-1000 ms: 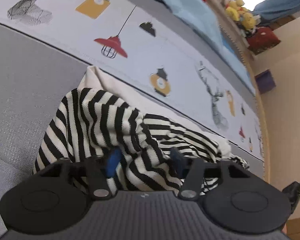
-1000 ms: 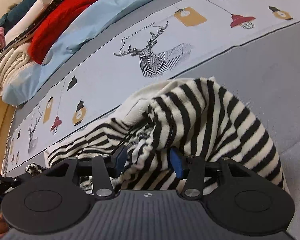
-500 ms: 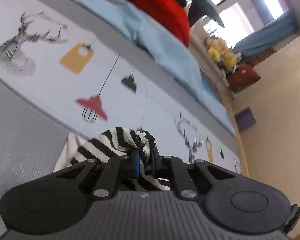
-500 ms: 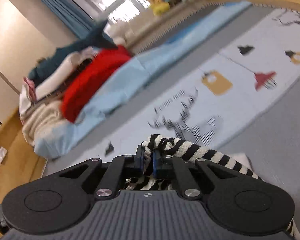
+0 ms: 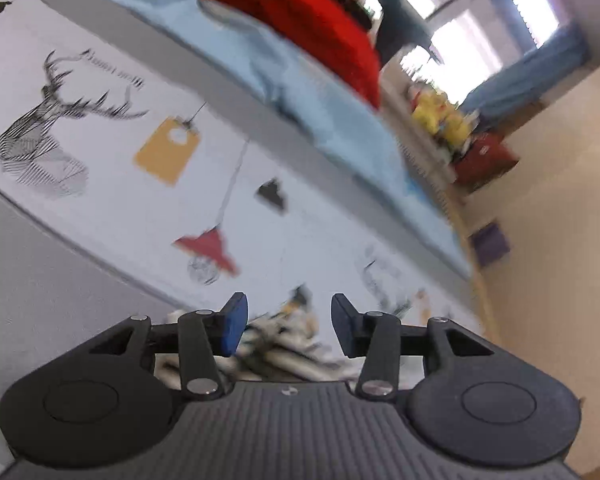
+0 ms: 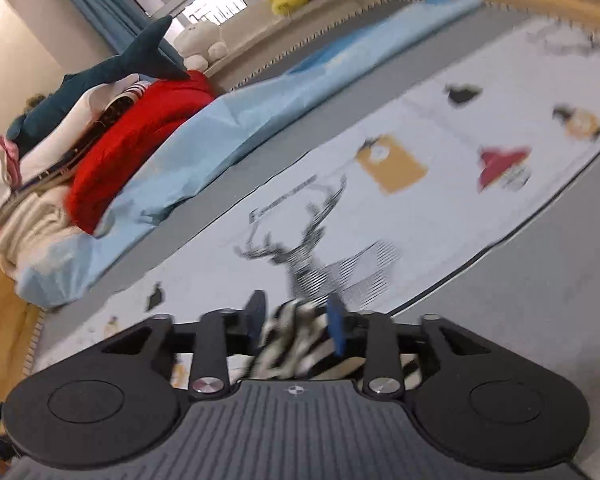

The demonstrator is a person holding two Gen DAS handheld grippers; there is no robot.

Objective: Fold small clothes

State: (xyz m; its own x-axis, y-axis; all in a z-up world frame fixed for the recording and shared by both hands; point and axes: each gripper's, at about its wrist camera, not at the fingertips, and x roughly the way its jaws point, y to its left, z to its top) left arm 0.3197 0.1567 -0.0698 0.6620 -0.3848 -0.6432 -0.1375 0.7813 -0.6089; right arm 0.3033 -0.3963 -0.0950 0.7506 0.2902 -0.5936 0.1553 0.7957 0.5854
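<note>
Striped black-and-cream fabric, the small garment (image 5: 284,354), is smeared by motion blur in the left wrist view and largely hidden behind the gripper body, so its shape cannot be read. It lies low on the grey bedspread (image 5: 40,292), below and between the blue pads of the left gripper (image 5: 286,322), whose jaws are spread wide with nothing pinched; whether cloth brushes a pad cannot be told. Beyond, a printed deer head (image 5: 40,148) and red lamp (image 5: 208,246) are seen on the white band. In the right wrist view the garment (image 6: 296,340) is again blurred and cut off by the housing. It is bunched between the fingers of the right gripper (image 6: 296,322), which are parted rather than clamped; contact at the right pad (image 6: 336,324) is unclear. A red blanket (image 6: 136,148) and a shark plush (image 6: 112,76) are seen far left.
</note>
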